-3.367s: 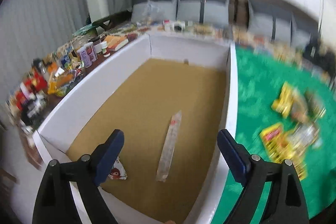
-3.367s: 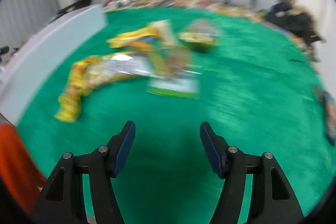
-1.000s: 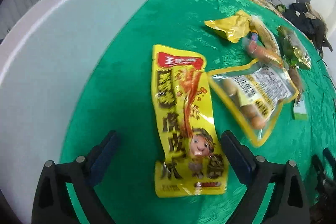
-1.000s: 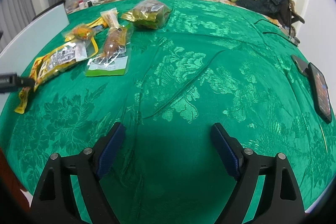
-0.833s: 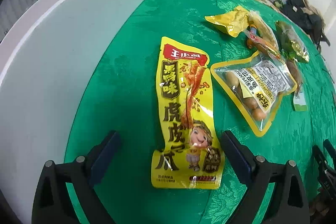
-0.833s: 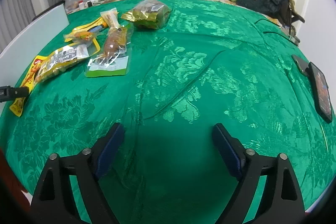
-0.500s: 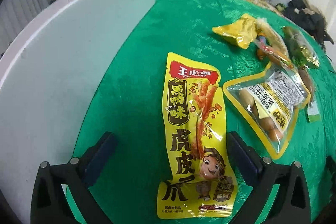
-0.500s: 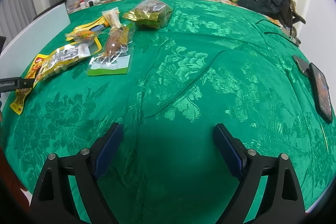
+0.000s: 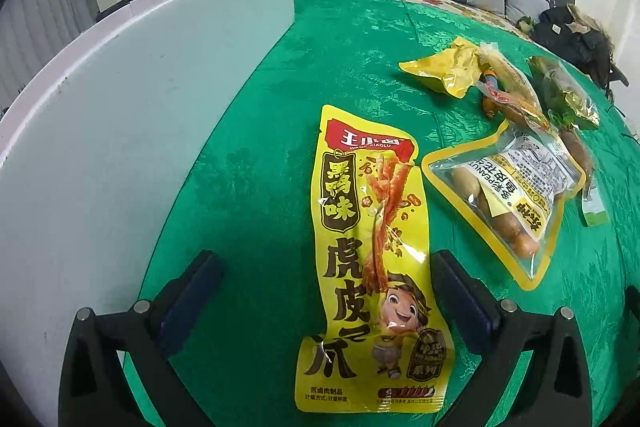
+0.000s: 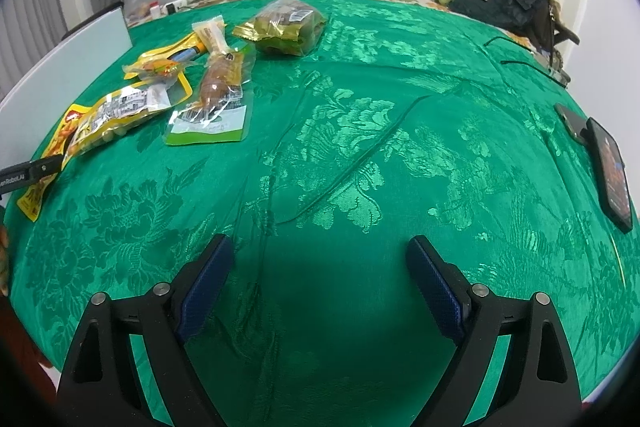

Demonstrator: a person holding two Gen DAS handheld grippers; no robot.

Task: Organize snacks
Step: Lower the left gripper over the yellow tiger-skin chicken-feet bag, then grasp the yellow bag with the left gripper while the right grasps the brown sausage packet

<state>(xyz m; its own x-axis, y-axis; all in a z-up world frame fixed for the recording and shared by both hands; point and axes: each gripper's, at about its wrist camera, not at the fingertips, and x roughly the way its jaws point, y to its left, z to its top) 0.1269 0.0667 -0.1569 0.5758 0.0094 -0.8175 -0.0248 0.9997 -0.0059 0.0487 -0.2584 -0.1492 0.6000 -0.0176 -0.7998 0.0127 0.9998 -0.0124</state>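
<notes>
left tool (image 9: 324, 279) agape | astride yellow pouch (image 9: 372, 267) | white box wall (image 9: 120, 131) beside

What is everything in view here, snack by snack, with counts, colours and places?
long snack pouch: 1, yellow with red header, flat between the left tongs' fingers
peanut pouch: 1, clear with yellow border, right of it
small packet: 1, yellow, farther back
sausage packs: 2, clear, brown contents
leafy bag: 1, olive-green, farthest
box wall: 1, white, left
cloth: 1, green
phones: 2, dark, right edge
left tongs: open
right tongs: open, over bare cloth
</notes>
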